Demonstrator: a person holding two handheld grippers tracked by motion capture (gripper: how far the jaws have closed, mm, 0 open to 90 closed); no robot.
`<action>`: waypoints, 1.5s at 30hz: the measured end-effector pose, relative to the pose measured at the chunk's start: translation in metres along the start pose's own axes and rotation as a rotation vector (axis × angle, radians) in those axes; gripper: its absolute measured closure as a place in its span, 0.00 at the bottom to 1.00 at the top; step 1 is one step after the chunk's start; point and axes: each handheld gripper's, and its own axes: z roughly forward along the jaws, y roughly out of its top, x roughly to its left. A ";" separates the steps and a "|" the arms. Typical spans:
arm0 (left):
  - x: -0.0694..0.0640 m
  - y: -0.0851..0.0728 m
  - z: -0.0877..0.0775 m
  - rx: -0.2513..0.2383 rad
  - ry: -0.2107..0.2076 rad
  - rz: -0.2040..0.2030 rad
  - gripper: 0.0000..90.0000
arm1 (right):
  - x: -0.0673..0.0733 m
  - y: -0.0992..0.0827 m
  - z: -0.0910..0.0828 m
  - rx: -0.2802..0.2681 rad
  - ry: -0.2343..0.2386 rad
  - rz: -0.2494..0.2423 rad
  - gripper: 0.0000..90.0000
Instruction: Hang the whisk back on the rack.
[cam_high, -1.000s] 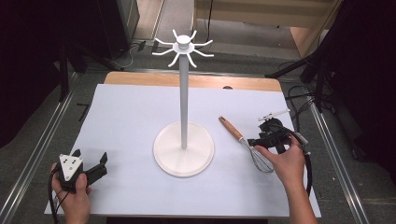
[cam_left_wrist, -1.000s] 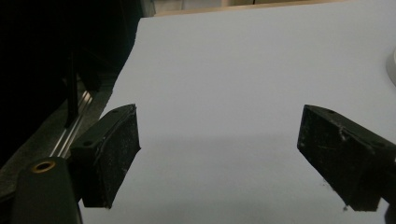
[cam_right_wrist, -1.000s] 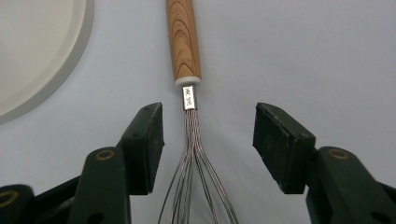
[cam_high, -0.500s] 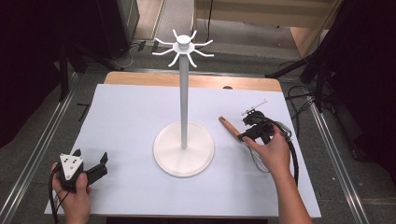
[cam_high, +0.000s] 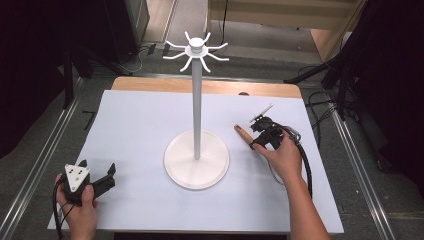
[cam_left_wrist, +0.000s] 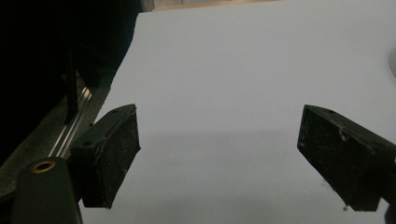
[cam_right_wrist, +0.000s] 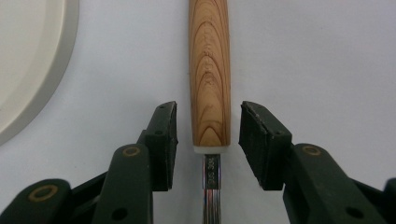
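Right gripper view puts the whisk's wooden handle (cam_right_wrist: 209, 79) between the two black jaws of the right gripper (cam_right_wrist: 208, 133). The jaws have just been closing, yet a narrow gap remains on each side, so the pads do not pinch it. The whisk (cam_high: 243, 134) lies flat on the white mat (cam_high: 135, 130), just right of the hook stand's round base (cam_high: 196, 161). Lifting and hanging it on a top hook (cam_high: 196, 49) seems to remain undone. At the near left, the left gripper (cam_high: 96, 176) rests spread, holding nothing.
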 end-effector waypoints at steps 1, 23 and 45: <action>0.000 0.000 0.000 0.000 0.000 -0.001 0.15 | 0.000 0.002 0.002 0.004 -0.004 -0.005 0.67; 0.000 0.001 0.002 0.013 -0.001 -0.004 0.15 | 0.004 0.014 0.021 0.116 -0.041 0.004 0.78; -0.001 0.000 0.001 0.013 -0.001 0.009 0.15 | 0.010 -0.022 -0.048 -0.317 0.001 0.032 0.78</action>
